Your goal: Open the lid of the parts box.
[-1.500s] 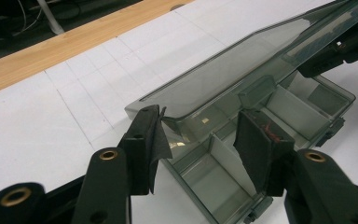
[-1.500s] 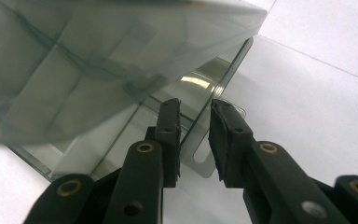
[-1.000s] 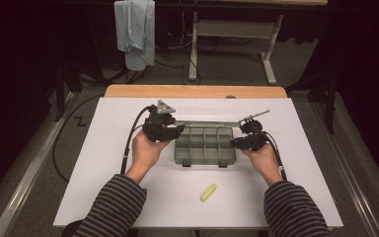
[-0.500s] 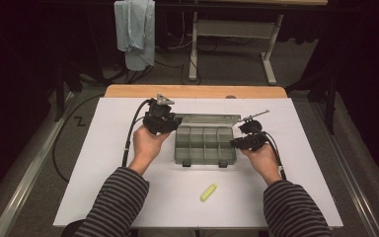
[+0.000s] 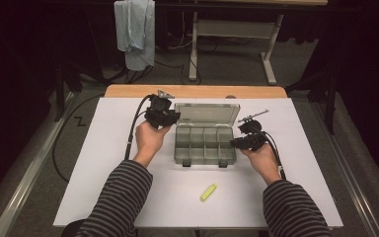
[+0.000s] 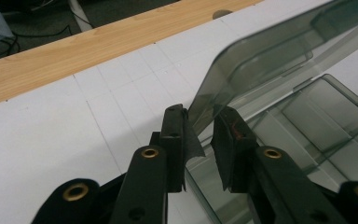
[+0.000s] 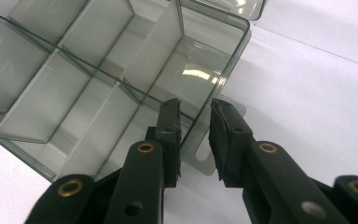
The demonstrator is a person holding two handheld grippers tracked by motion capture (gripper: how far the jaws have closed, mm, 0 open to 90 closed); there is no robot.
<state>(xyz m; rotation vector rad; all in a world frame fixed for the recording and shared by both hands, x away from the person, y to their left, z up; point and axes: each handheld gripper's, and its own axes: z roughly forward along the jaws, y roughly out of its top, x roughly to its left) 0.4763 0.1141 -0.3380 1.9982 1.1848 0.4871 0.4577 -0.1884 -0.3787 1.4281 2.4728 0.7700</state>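
With the left claw [image 6: 199, 140] closing round the raised lid [image 6: 270, 60] (not yet pinched) and the right claw [image 7: 195, 122] straddling the compartment box's [image 5: 205, 143] wall mid-tabletop [image 5: 103, 148], the lid risks slipping free and the box skidding.

1. The table [image 5: 103, 163] has a white top, and a wooden strip [image 5: 192, 91] runs along its far edge.
2. A clear grey compartment box [image 5: 205, 145] lies near the middle, with its lid [image 5: 207, 112] open toward the far side.
3. A small yellow piece [image 5: 208, 192] lies alone, near the front edge.
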